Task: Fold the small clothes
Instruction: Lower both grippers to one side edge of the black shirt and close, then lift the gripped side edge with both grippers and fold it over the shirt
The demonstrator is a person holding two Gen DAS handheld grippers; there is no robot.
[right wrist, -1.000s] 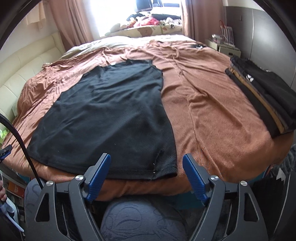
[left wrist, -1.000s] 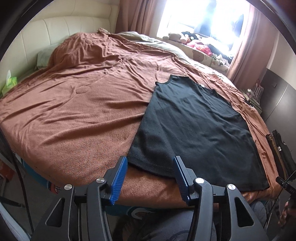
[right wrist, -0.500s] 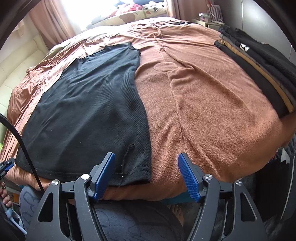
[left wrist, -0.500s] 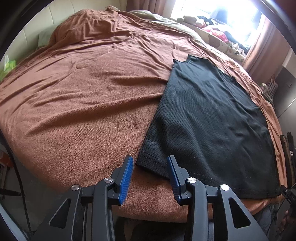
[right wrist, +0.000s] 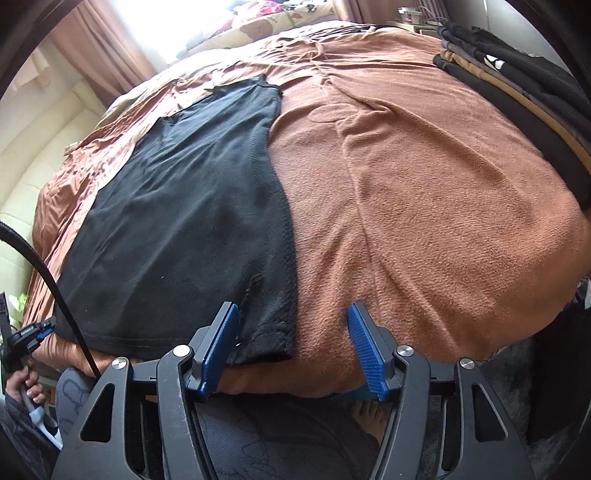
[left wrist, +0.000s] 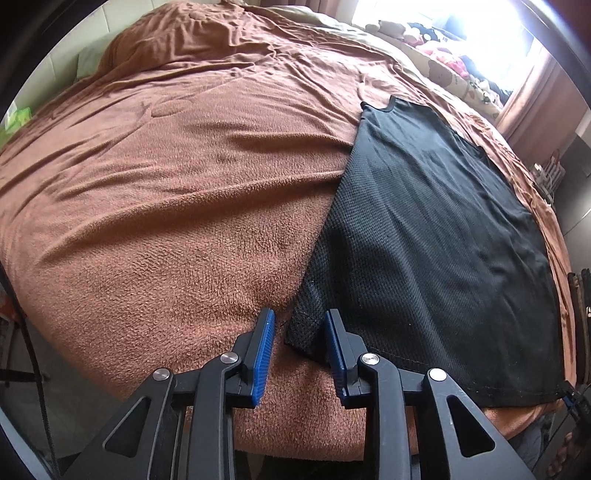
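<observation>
Folding has not begun: the black top (left wrist: 436, 236) lies flat on the bed (left wrist: 166, 206), while the left gripper (left wrist: 300, 338) and right gripper (right wrist: 291, 339) are closing around its near hem corners, not yet pinching.

One black top (left wrist: 436, 236), one blanket (left wrist: 166, 192), two grippers (left wrist: 299, 334).

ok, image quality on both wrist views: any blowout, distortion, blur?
Left wrist: window blown out top right, fisheye bulges the brown fleece blanket. Right wrist: window clipped top left, black mesh sleeveless top still shows its weave; no motion blur in either.
</observation>
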